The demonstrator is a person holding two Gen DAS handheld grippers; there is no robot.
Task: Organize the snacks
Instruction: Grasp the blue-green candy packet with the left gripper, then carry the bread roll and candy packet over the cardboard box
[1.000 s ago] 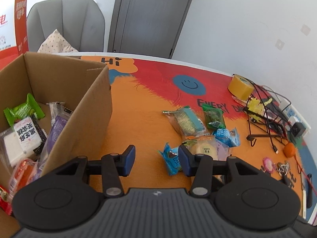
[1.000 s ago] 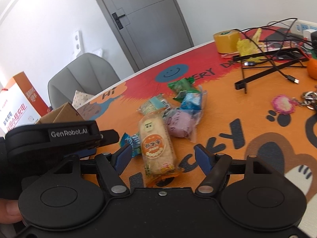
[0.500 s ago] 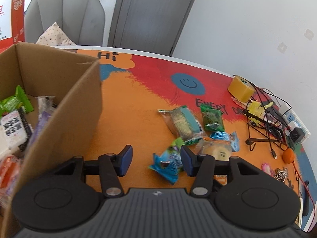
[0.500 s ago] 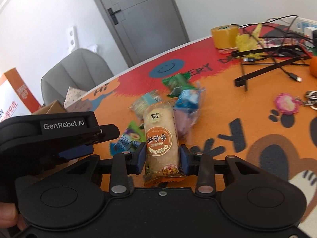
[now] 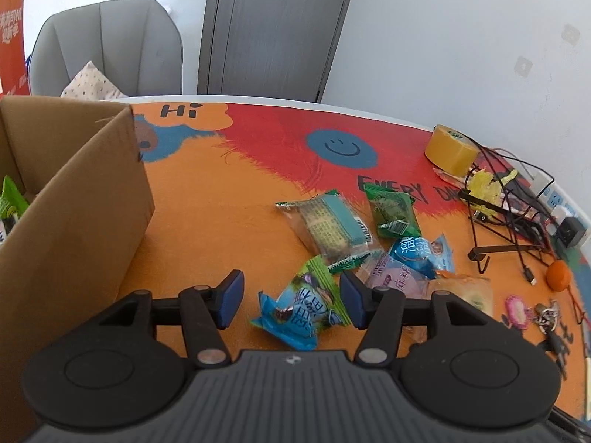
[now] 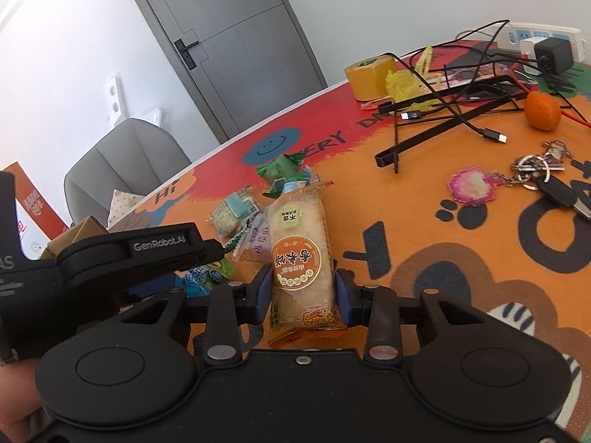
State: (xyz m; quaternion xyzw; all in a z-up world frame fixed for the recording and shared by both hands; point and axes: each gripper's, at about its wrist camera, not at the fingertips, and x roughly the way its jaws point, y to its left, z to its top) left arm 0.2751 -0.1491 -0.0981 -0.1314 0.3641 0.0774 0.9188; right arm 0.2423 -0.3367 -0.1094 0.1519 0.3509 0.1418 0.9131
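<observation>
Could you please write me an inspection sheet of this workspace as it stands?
Surface: table under an orange and red cartoon mat.
Job's things: loose snacks mid-table; cardboard box at left, already holding some packets.
Clutter: tape roll, orange, keys, wire stand.
Tongs: left tongs opening around a blue packet, not gripping; right tongs shut on a rice cake.
Cables: black leads draped over the stand, charger in a power strip.
Surroundings: grey chair, grey door, white walls.

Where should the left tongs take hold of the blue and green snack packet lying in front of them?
Across the puffed middle of the blue and green snack packet, from above and from the near side. It lies flat between the opening left tongs, untouched; its crimped ends are thin and floppy.
</observation>
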